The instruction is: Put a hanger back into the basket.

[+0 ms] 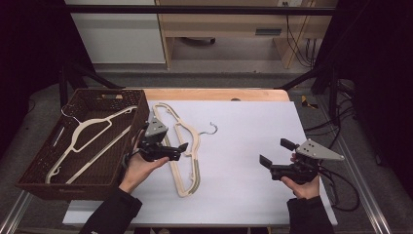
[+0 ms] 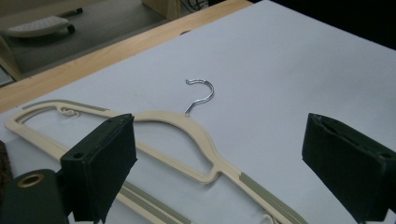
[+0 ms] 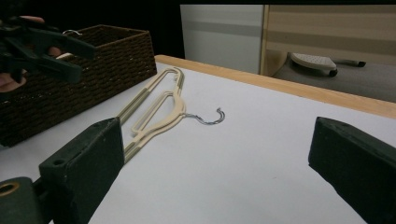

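Note:
A cream hanger (image 1: pixel 193 134) (image 2: pixel 198 135) (image 3: pixel 161 116) with a metal hook (image 1: pixel 212 129) lies on the white table cover, just right of a dark wicker basket (image 1: pixel 142 114) (image 3: pixel 98 65). What looks like a second cream hanger lies stacked with it. Another cream hanger (image 1: pixel 90 127) rests inside the basket. My left gripper (image 1: pixel 180 151) (image 2: pixel 223 142) hovers open just above the table hanger's middle, with nothing between its jaws. My right gripper (image 1: pixel 274 151) (image 3: pixel 215 144) is open and empty over bare cover at the right, pointing toward the hanger. The left gripper (image 3: pixel 44 49) is also in the right gripper view's far left.
The white cover (image 1: pixel 243 122) spans most of a wooden table (image 1: pixel 214 94). A black cable (image 1: pixel 346 192) trails off the right gripper near the table's right edge. Beyond the table stand a white cabinet (image 1: pixel 119 34) and a wooden desk (image 1: pixel 229 22).

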`<act>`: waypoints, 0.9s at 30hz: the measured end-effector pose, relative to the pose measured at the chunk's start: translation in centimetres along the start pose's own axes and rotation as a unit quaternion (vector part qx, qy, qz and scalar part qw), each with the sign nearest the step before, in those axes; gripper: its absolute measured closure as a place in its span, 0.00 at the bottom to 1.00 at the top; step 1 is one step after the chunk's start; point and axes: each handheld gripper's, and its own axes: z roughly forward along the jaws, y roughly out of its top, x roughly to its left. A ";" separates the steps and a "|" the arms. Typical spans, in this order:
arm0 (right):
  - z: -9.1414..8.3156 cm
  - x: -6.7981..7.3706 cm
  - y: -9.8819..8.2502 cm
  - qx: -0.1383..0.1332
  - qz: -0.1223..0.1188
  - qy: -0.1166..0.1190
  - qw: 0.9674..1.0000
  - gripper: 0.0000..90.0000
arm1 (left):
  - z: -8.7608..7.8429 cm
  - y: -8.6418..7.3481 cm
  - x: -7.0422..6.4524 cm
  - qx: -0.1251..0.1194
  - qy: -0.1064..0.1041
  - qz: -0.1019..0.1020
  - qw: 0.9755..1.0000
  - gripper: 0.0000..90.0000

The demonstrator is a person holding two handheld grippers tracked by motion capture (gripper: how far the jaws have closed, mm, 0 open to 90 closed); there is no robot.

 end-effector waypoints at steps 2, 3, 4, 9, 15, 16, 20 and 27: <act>0.1 0.0 0.0 -0.001 -0.002 0.001 1.000 0.04 | 1.0 0.0 -0.1 0.007 -0.002 -0.001 1.000 0.12; 0.1 0.0 0.0 -0.001 -0.002 0.001 1.000 0.04 | 1.5 -0.1 -0.1 0.013 -0.001 -0.001 1.000 0.12; 0.1 0.0 0.0 0.000 -0.002 0.002 1.000 0.04 | 1.9 -0.1 -0.2 0.017 -0.002 -0.003 1.000 0.12; 0.1 0.0 0.0 0.000 -0.002 0.003 1.000 0.04 | 4.3 -0.5 0.1 0.042 0.001 -0.012 0.999 0.15; 0.2 0.1 0.0 0.002 -0.001 0.005 1.000 0.04 | 7.2 -1.2 0.3 0.071 0.007 -0.022 0.997 0.24; 0.2 0.1 -0.1 0.003 0.000 0.004 1.000 0.04 | 7.7 -1.4 0.3 0.076 0.005 -0.023 0.997 0.26; 0.2 0.1 0.0 0.002 -0.001 0.005 1.000 0.04 | 9.3 -2.1 0.5 0.104 0.009 -0.016 0.994 0.33; 0.2 0.1 0.0 0.003 -0.001 0.008 1.000 0.04 | 11.5 -3.0 0.1 0.127 0.008 -0.021 0.992 0.45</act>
